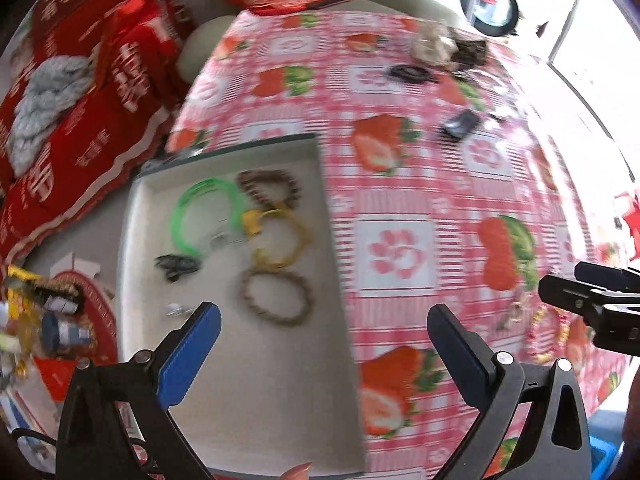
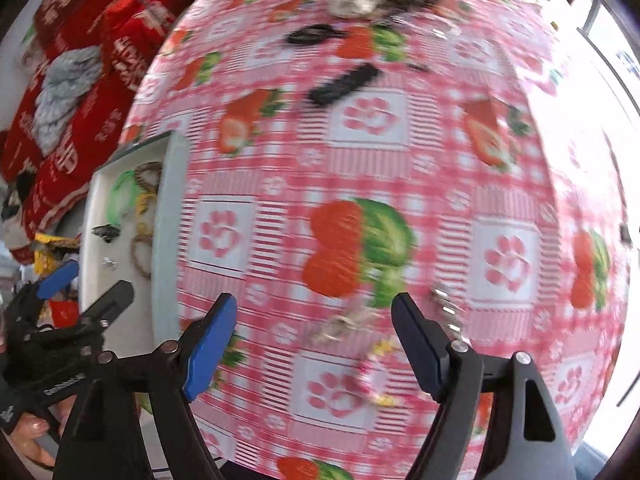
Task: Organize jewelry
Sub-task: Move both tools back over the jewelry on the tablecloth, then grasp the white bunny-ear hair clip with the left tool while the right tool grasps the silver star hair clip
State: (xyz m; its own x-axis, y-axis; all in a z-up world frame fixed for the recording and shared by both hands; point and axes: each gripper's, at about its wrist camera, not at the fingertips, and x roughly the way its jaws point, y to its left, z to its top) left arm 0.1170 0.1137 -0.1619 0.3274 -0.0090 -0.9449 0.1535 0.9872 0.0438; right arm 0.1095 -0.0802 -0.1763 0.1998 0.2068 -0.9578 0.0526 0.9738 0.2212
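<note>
- 2 grippers are in play, and both stand spread with nothing between the pads: the left gripper [image 1: 324,344] hangs over the near right edge of the tray [image 1: 256,380], and the right gripper [image 2: 312,344] hangs over the tablecloth [image 2: 360,168].
- Just below the right gripper lie a pink-and-yellow bracelet [image 2: 374,376] and a pale tangled piece [image 2: 340,326]; a silver chain [image 2: 446,308] sits beside its right finger.
- Inside the tray rest a green bangle [image 1: 200,216], a yellow cord bracelet [image 1: 280,240], 2 brown bead bracelets [image 1: 276,296], a dark clip [image 1: 176,266] and a small silver piece [image 1: 174,309].
- Further off on the cloth lie dark hair clips [image 2: 344,78].
- Risks, as I judge them: closing on the crowded cluster could snag 2 pieces at once, thin chain could slip off the pads, and the blurred views make aiming poor.
- A drop from the tray's edge could land on the cloth or tangle with the bracelets inside.
</note>
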